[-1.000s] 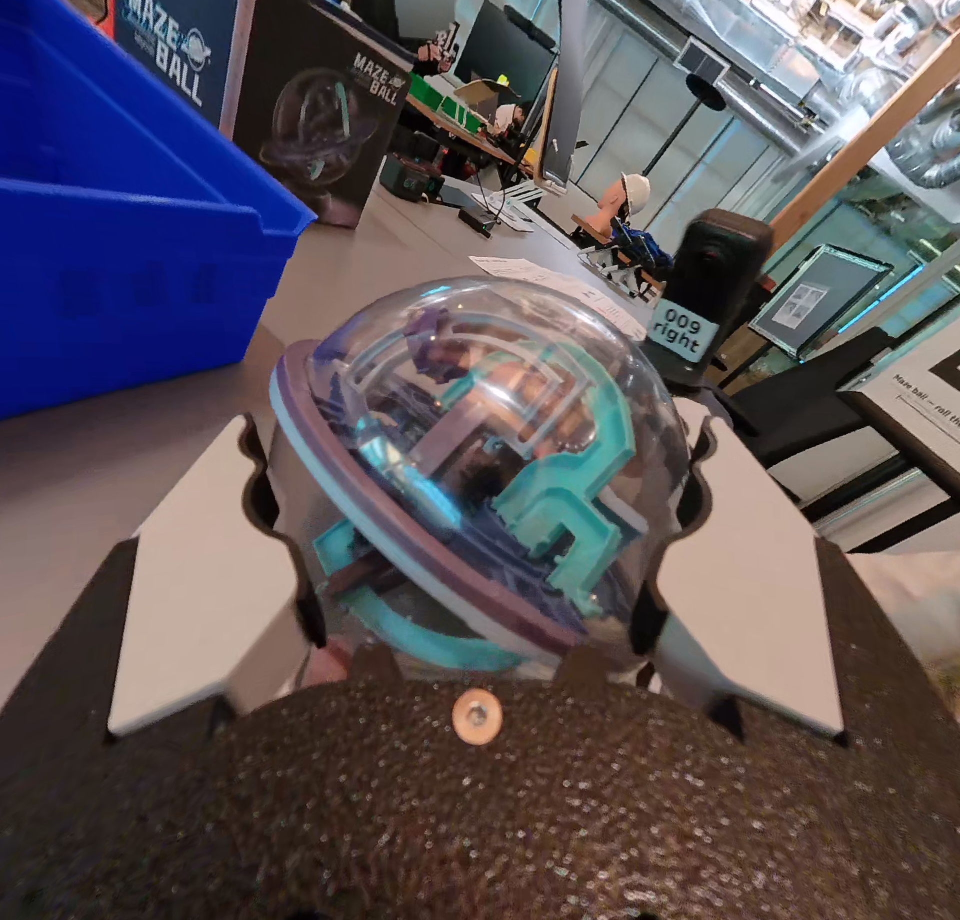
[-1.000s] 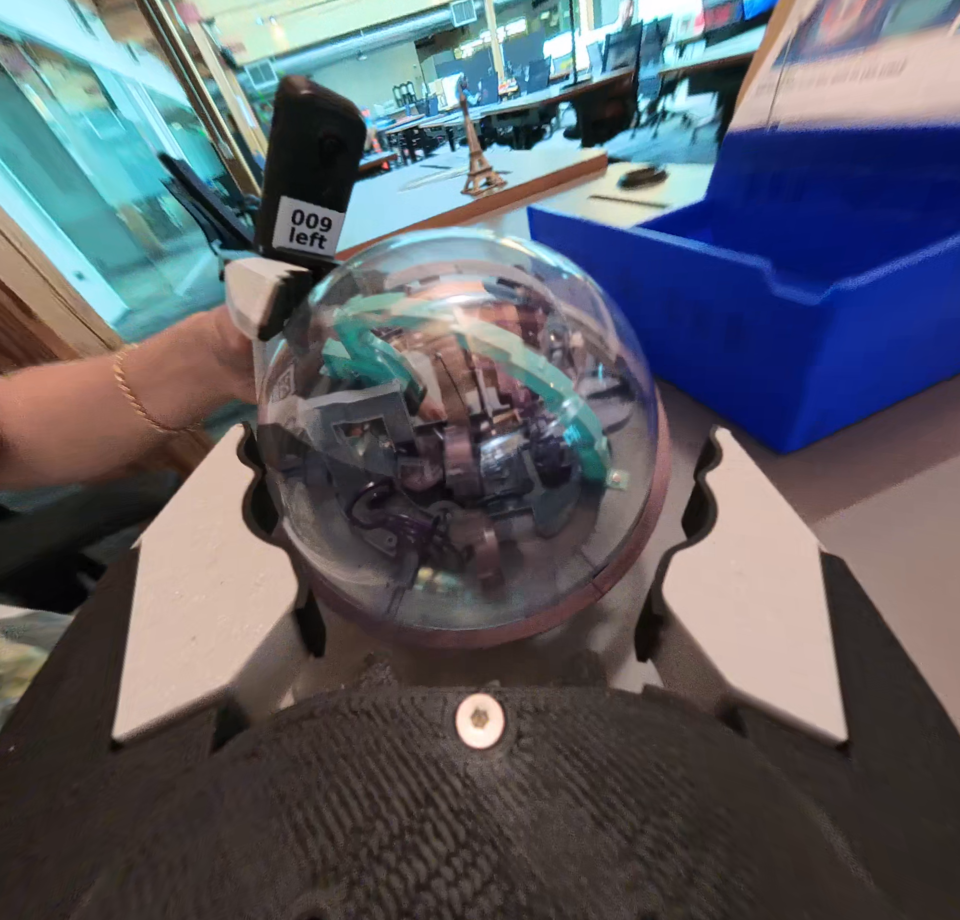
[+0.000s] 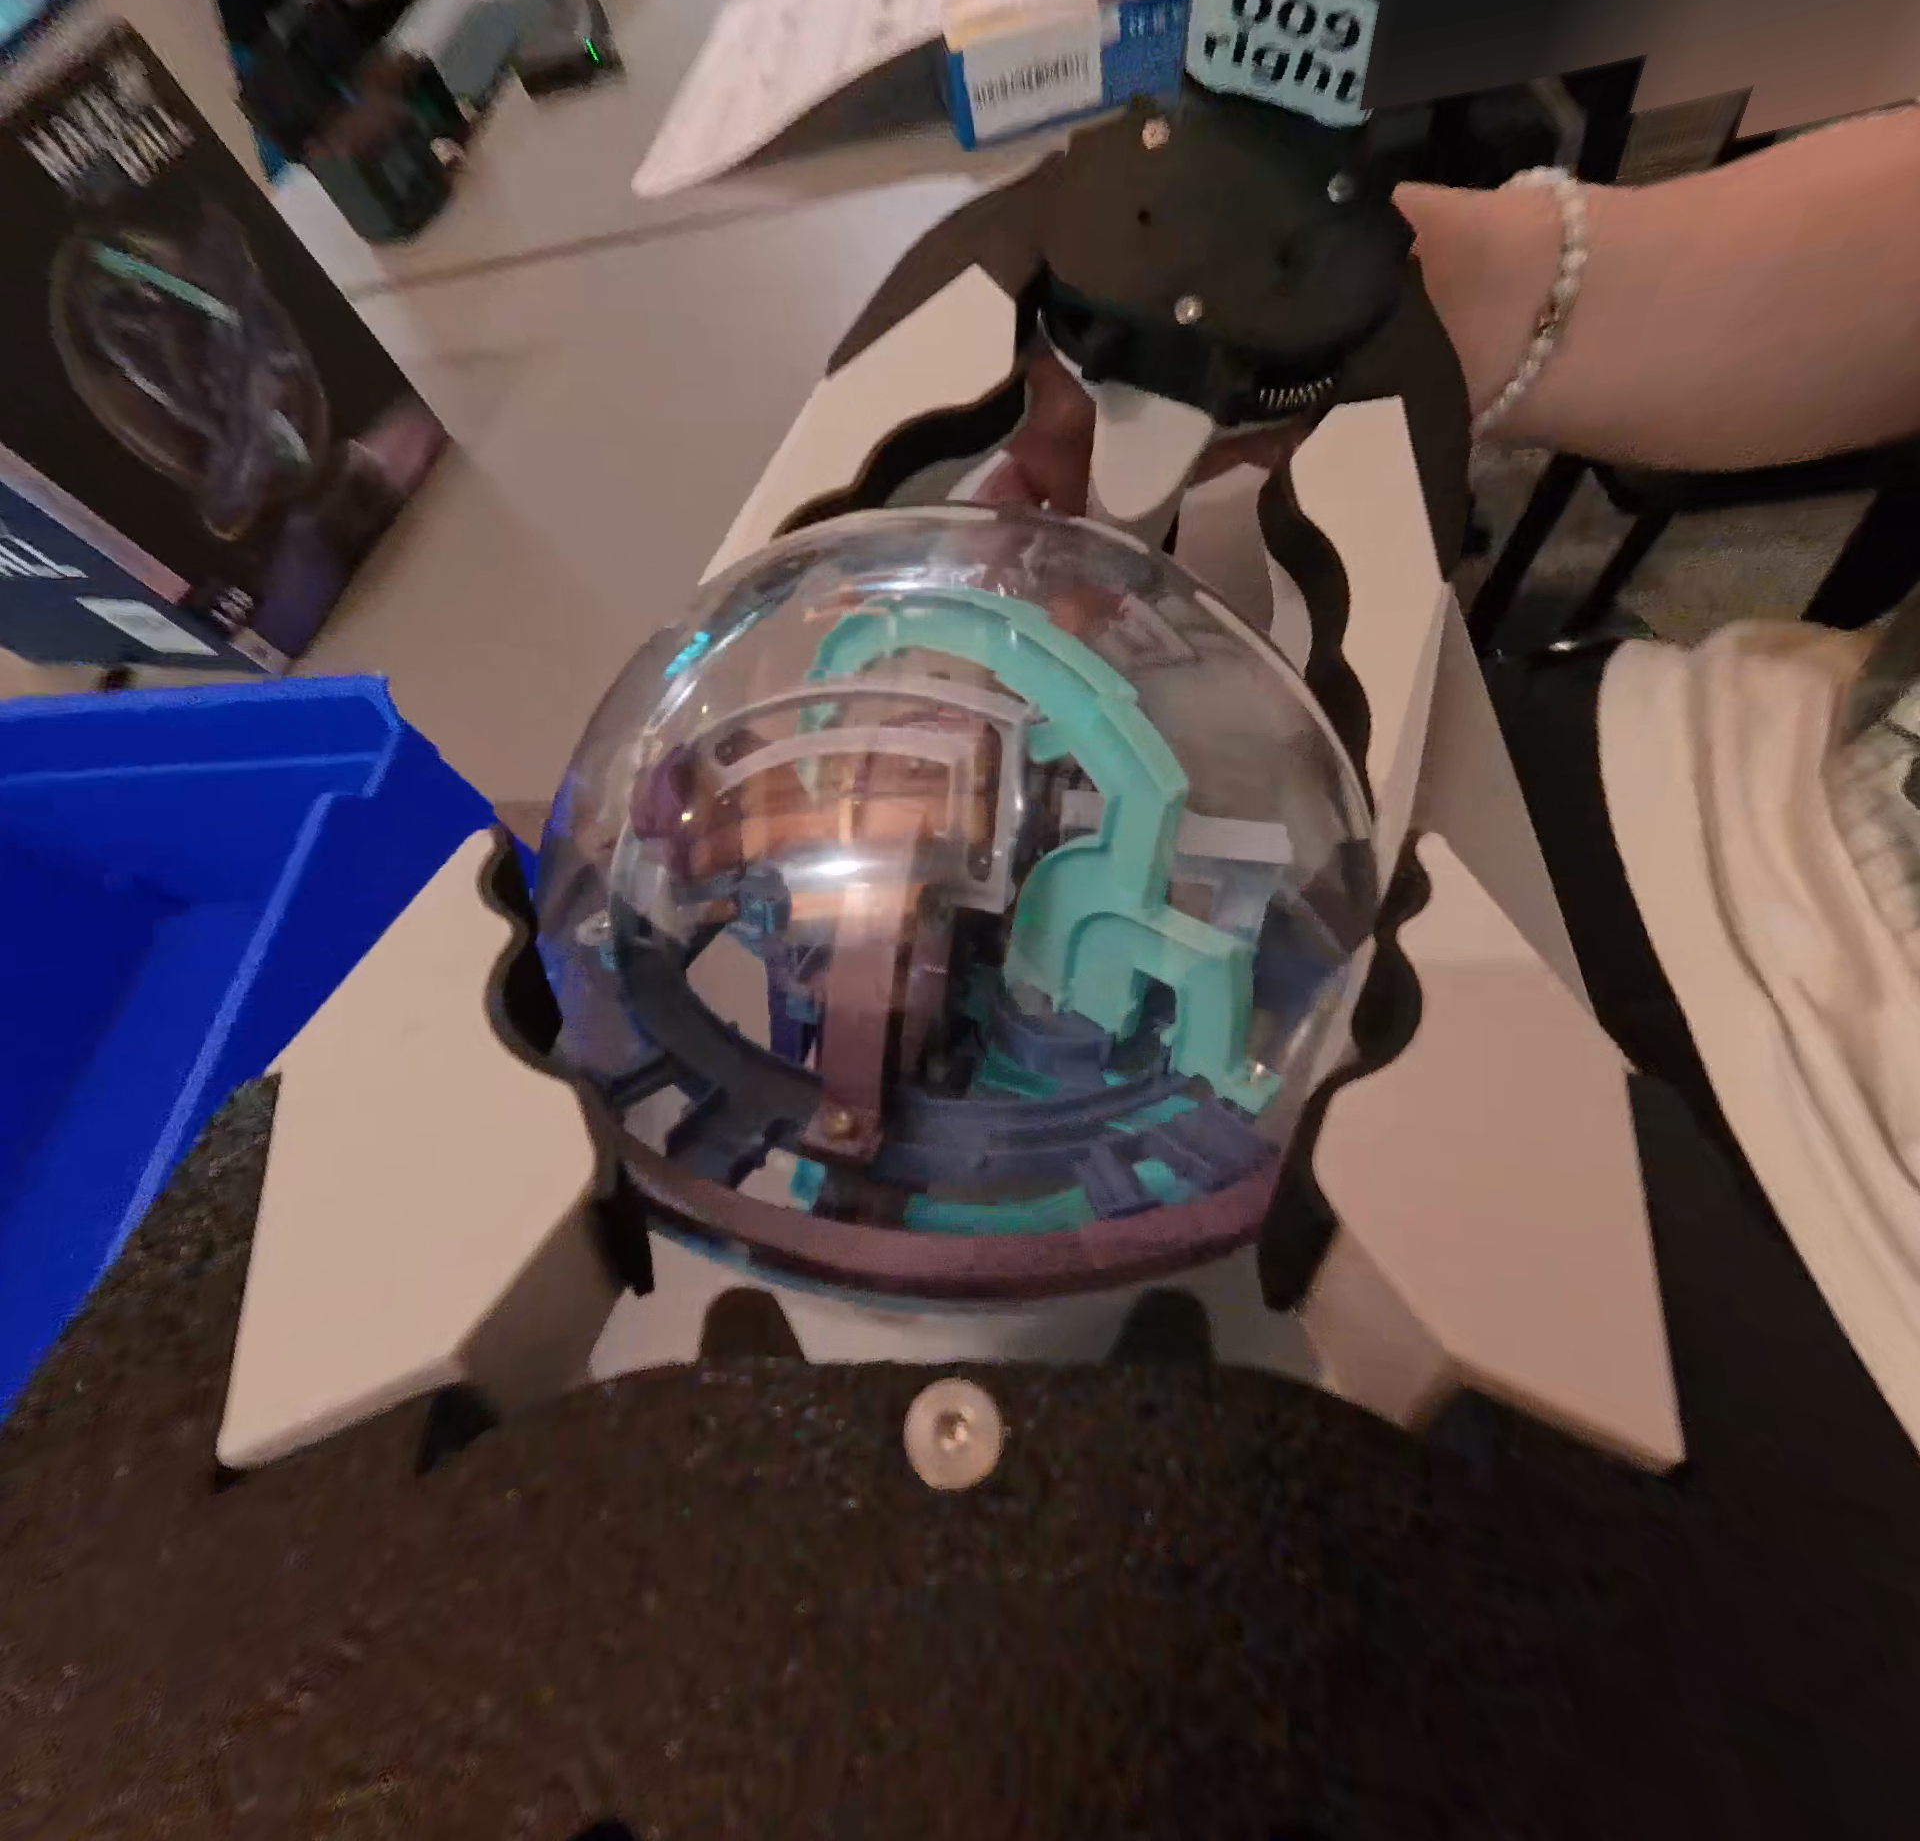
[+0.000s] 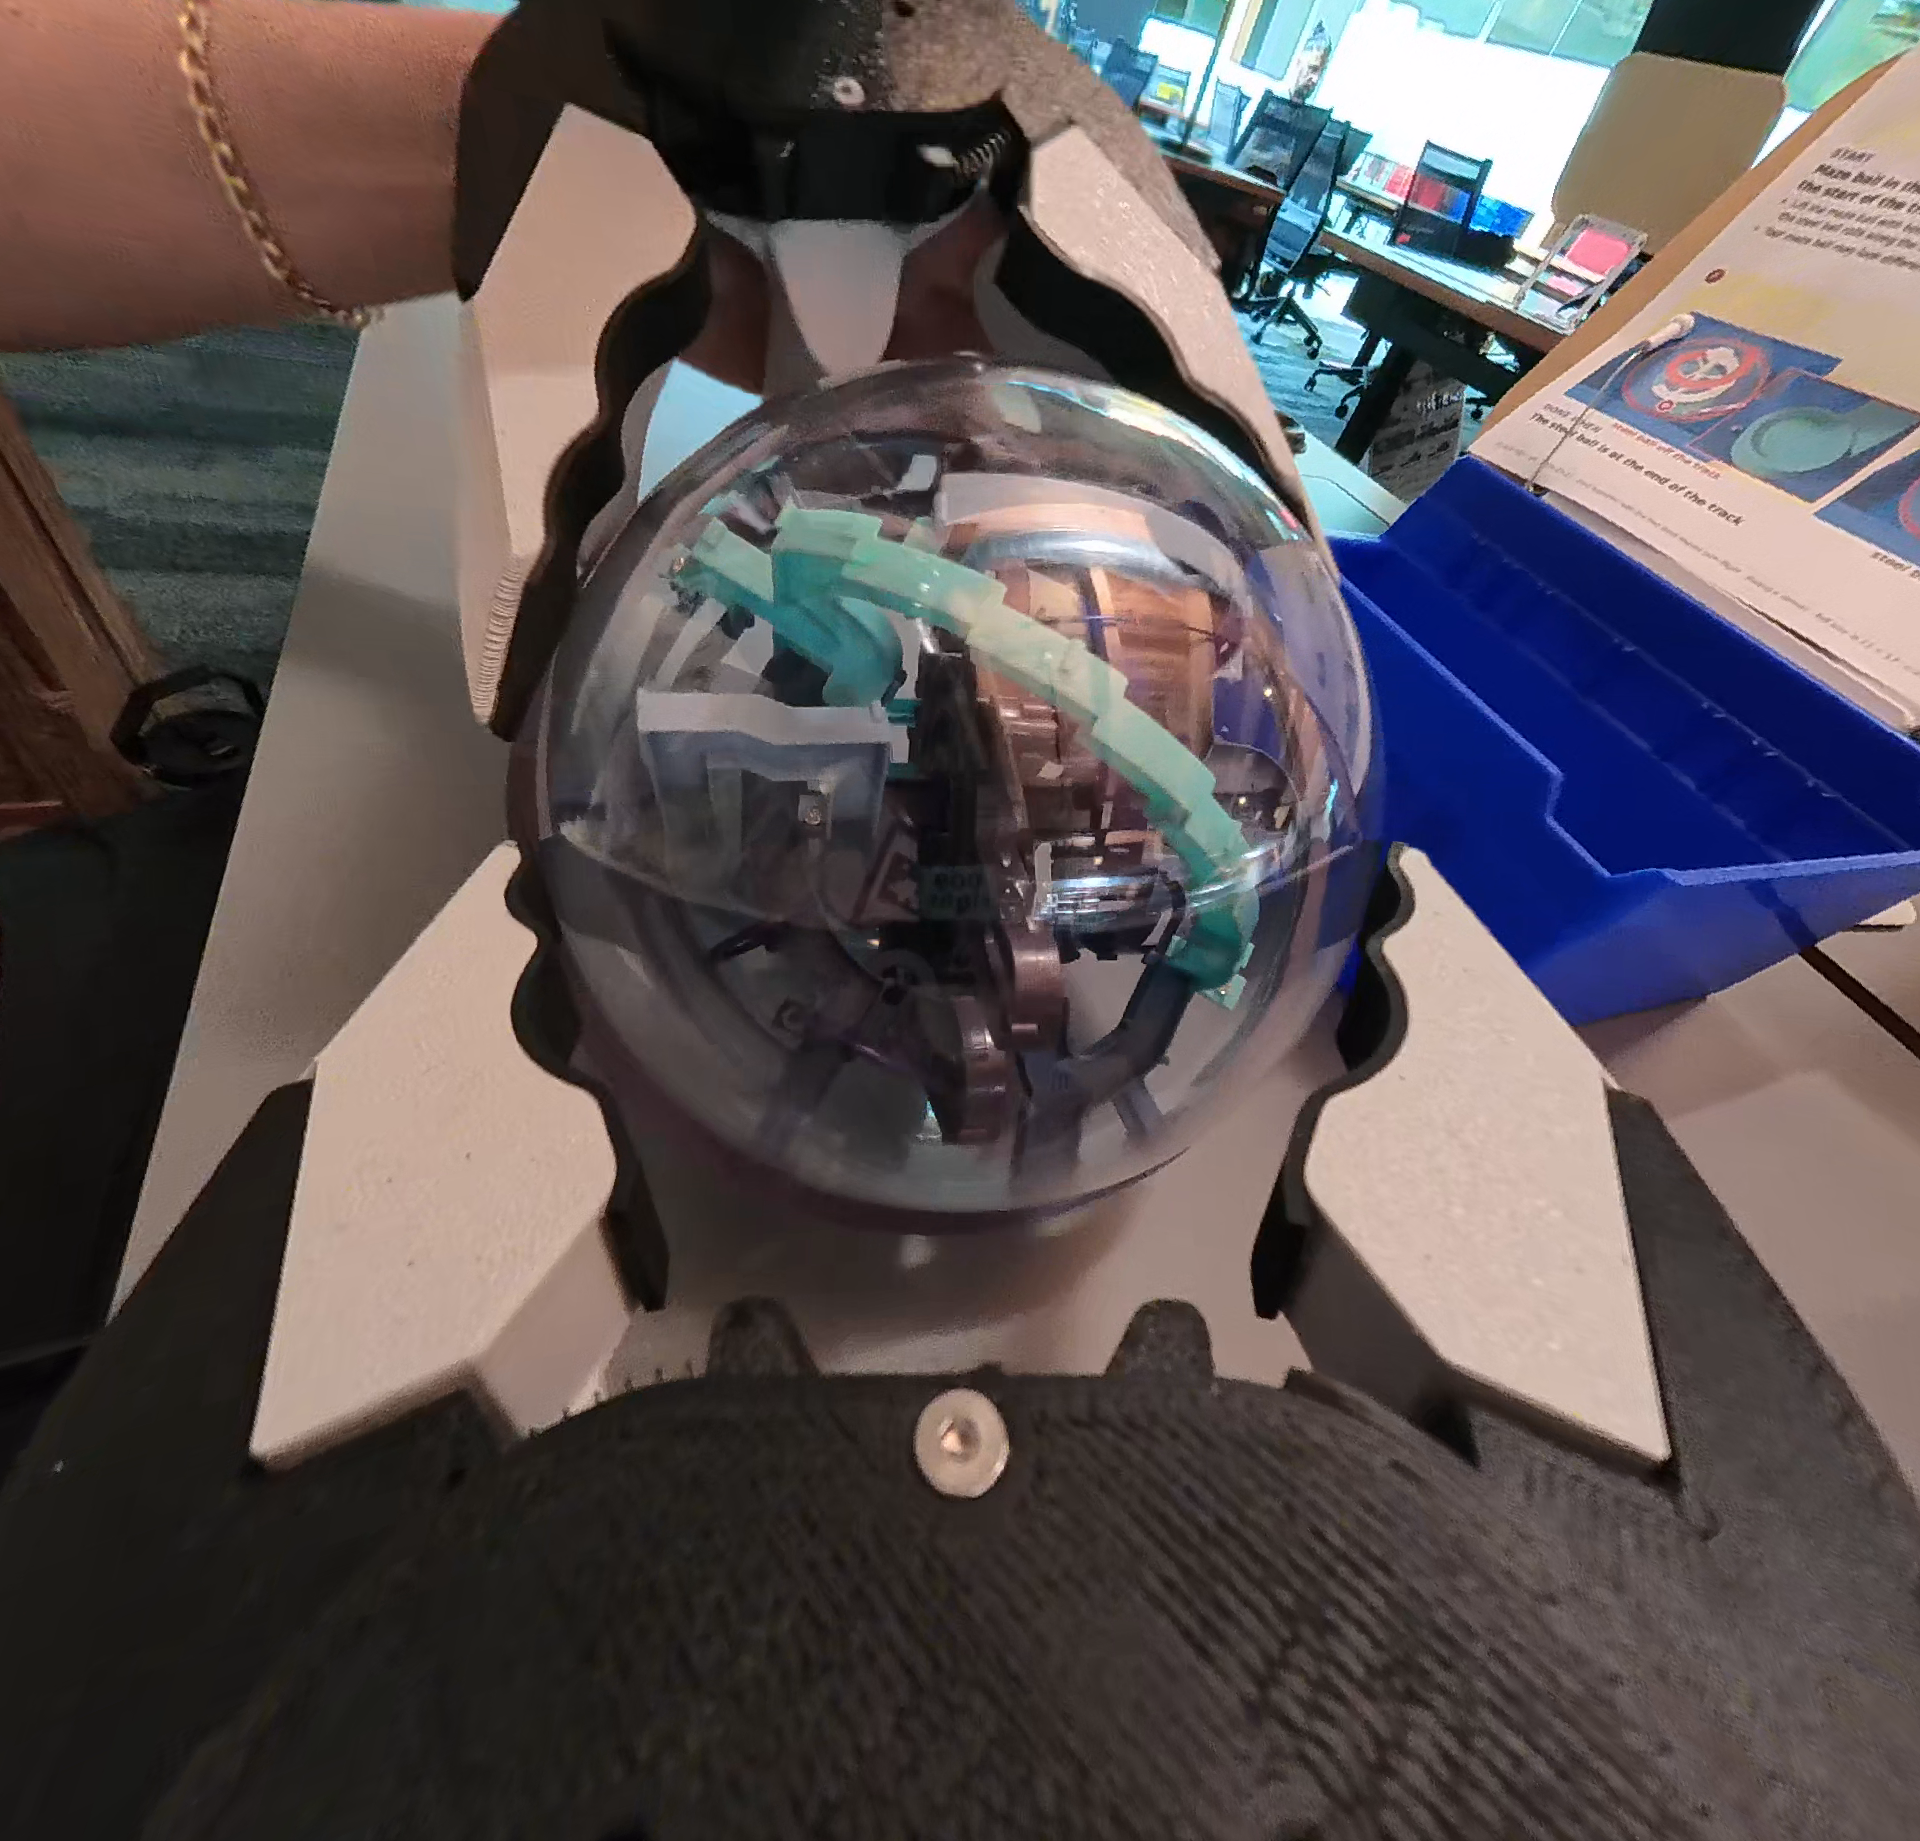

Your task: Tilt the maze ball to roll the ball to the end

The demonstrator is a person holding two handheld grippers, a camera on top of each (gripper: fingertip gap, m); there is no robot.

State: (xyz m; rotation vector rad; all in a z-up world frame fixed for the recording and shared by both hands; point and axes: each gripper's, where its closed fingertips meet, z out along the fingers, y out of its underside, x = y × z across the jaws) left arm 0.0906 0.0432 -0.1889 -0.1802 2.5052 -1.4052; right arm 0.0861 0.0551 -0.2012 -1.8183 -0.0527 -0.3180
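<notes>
While I hold the maze ball (image 3: pixel 956 908) clear above the surface (image 3: pixel 623 337), my left tool (image 3: pixel 951 1053) is closed on its sides, both jaws pressed to the clear shell. Opposite, my right tool (image 4: pixel 951 1022) clamps the same sphere from the far side. I judge the tilting step is under way; I cannot pick out the small ball among the teal and purple tracks. Next I should find it, then roll both wrists together, slowly. A blue bin (image 4: pixel 1610 752) sits beside.
</notes>
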